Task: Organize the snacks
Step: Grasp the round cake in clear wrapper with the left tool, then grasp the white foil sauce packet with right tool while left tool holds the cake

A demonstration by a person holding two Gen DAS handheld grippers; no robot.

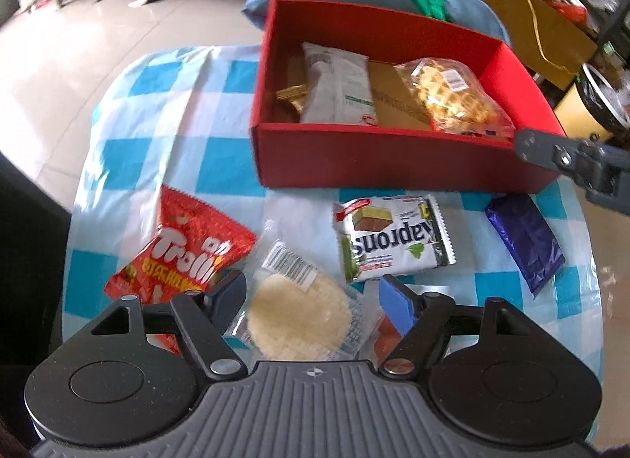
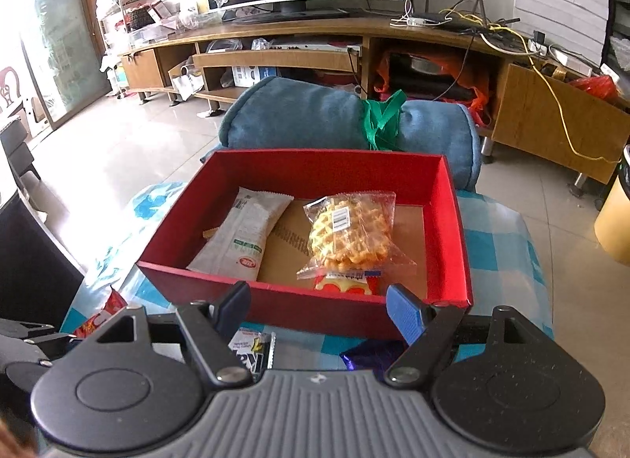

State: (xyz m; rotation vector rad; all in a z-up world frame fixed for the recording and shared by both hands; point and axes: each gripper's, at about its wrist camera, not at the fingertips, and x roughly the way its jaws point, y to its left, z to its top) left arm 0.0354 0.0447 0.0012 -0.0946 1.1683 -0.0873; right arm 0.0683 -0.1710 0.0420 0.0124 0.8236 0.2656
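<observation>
The checked tablecloth (image 1: 165, 111) carries a red box (image 1: 393, 166) and 4 snack packets.

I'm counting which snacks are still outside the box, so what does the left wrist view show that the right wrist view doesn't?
Only the left wrist view shows the clear-wrapped round cracker between the open fingers of the left hand-held gripper, and all of the red Trolli bag, wafer pack and purple packet on the checked cloth.

Only the right wrist view shows the TV stand and the open right hand-held gripper.

Both show the red box holding the white packet and waffle bag.
</observation>
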